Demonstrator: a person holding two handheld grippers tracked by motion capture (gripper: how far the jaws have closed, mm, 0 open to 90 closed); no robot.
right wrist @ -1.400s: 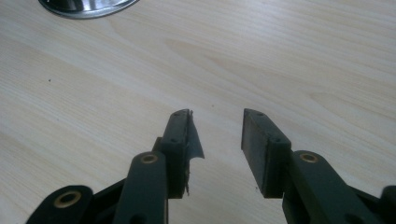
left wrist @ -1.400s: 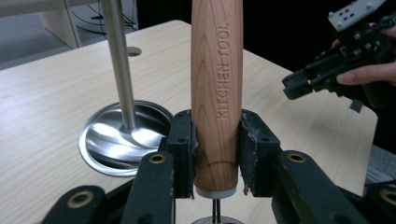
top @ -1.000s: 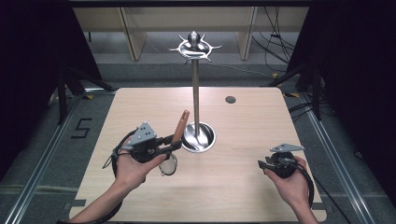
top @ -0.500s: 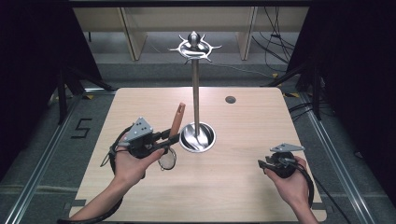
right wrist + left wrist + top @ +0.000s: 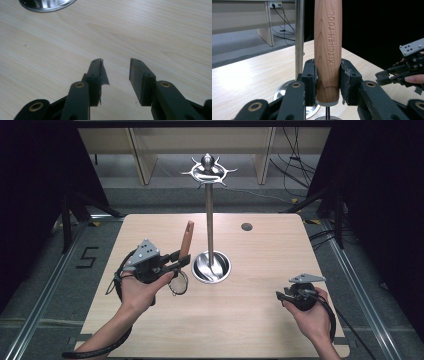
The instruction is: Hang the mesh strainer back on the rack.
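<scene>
My left hand-held gripper (image 5: 184, 259) pinches the wooden handle (image 5: 327, 50) of the strainer (image 5: 178, 282), which has lifted off the tabletop (image 5: 250, 320) over the past second; I judge transport toward the rack (image 5: 210, 215) under way. The handle's long axis stands near upright, mesh end down. My right hand-held gripper (image 5: 116, 72) rests spread, empty.

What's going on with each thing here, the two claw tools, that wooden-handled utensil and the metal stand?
Left gripper: shut on the utensil's wooden handle.
Kitchen utensil: held upright, handle up, mesh end just above the table.
Right gripper: open, holding nothing, over bare table.
Metal stand: upright on the table, hooks bare.
</scene>
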